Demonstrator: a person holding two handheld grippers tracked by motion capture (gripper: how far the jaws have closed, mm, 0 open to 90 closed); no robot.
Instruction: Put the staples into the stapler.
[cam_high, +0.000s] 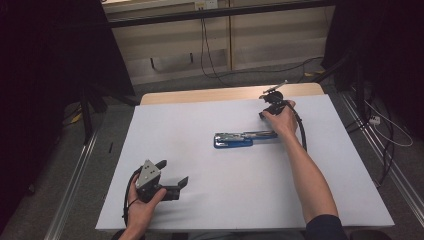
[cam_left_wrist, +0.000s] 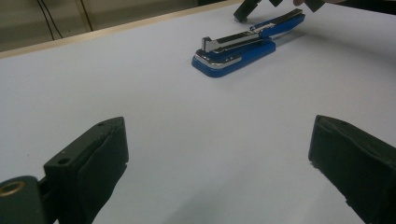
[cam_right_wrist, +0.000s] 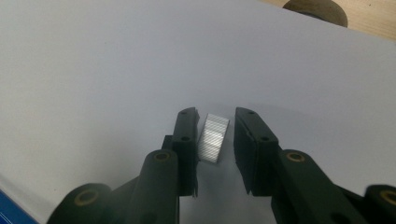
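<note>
Left gripper (cam_high: 172, 176): jaws wide, empty, lower left | right gripper (cam_right_wrist: 216, 135): jaws narrowed around silver ribbed staple strip (cam_right_wrist: 213, 138), centre | open blue stapler (cam_high: 235, 139) mid-frame | I'd squeeze gently, keeping the strip square.

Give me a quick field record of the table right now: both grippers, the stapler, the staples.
surface: white table
stapler: blue stapler, opened out flat mid-table, metal magazine exposed
staples: strip of staples lying on the table, between the right gripper's jaws
right gripper: right gripper at the far side, jaws narrowly apart around the strip, not visibly clamping it
left gripper: left gripper near the front edge, jaws wide open, empty, facing the stapler
</note>
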